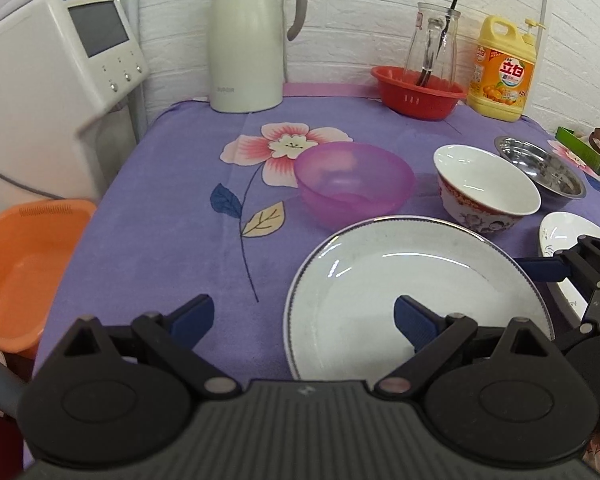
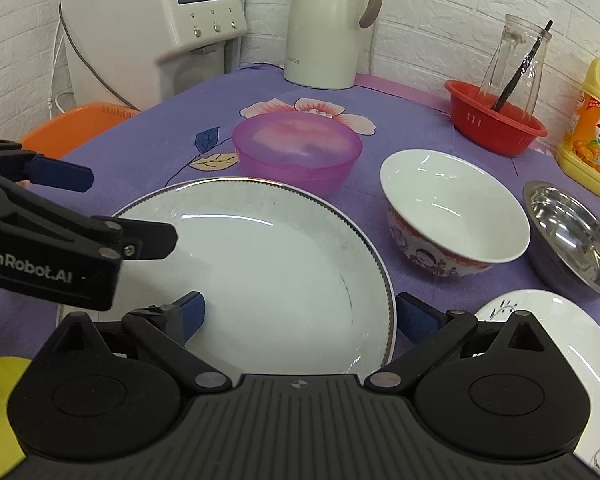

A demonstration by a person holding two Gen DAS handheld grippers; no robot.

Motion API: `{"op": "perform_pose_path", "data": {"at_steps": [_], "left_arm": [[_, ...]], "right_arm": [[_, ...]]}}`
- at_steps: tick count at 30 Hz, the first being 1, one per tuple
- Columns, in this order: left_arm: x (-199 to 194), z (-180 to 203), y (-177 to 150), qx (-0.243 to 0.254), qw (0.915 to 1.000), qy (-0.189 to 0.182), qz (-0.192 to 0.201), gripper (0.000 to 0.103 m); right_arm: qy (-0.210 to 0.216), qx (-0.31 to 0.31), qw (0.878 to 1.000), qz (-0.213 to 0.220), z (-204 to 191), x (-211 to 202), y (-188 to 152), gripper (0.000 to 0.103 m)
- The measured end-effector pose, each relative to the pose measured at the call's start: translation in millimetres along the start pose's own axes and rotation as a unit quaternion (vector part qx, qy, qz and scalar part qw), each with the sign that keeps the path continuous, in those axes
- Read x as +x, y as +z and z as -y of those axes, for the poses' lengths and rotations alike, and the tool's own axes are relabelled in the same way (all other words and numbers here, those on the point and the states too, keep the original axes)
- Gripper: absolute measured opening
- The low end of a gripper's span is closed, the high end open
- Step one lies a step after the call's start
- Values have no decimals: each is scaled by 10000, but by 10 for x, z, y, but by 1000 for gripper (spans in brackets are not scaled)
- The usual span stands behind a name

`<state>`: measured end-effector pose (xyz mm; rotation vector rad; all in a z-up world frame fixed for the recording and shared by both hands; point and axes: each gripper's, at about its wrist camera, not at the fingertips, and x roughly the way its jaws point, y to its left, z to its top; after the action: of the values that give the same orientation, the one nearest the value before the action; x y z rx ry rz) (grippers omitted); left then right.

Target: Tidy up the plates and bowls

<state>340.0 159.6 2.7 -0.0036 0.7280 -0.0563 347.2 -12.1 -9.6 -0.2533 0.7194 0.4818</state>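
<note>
A large white plate (image 1: 416,280) (image 2: 268,264) with a dark beaded rim lies on the purple cloth near me. My left gripper (image 1: 303,320) is open and straddles the plate's left rim, with one finger over the cloth and one over the plate. My right gripper (image 2: 303,316) is open and straddles the right rim. Neither gripper's pads press on the plate. Behind the plate stand a purple plastic bowl (image 1: 354,184) (image 2: 296,156), a white ceramic bowl with a red pattern (image 1: 484,192) (image 2: 452,208) and a steel bowl (image 1: 540,168) (image 2: 572,236). A small white plate (image 1: 560,232) (image 2: 552,332) lies at the right.
At the back stand a cream thermos jug (image 1: 246,40), a red basket (image 1: 420,92) holding a glass carafe, and a yellow detergent bottle (image 1: 504,72). A white dispenser (image 1: 60,72) and an orange basin (image 1: 24,264) are beyond the table's left edge.
</note>
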Motion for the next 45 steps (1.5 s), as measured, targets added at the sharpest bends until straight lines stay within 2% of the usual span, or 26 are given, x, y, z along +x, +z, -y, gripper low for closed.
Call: {"op": "perform_pose_path", "data": {"at_steps": [10,16,23,28,31,38,41,45], "left_arm": [[158,208,-45,142,9995,-122,-249,96],[224,199,-112,117,9988,-380,-289,96],[227,249,-127,207,9982,-509,-225,96],[247,242,-57,26,9982,-507,-317,96],[162,232,-18,-63,9980,-593,-198,96],[-294,287,7,44,9986,-499,149,96],[-544,304,-127,94,9987,-466,193,96],[-841,337,-472,75,9991,-388,181,96]], "right_arm": [[241,206,9995,-21,41,-51,-103,103],[337,126,9993,55,4,-127,-186,103],[289,157,9993,183,-61,-145,-225,103],[215,326,9991,136,-59,-127,-179,103],[201,436,9986,240,-34,-175,-160,103],[162,452,9969,622,-87,-515,-116,103],[239,470,9964,659,-149,-706,-185,103],[317,453,9963,657,-321,-948,-395,103]]}}
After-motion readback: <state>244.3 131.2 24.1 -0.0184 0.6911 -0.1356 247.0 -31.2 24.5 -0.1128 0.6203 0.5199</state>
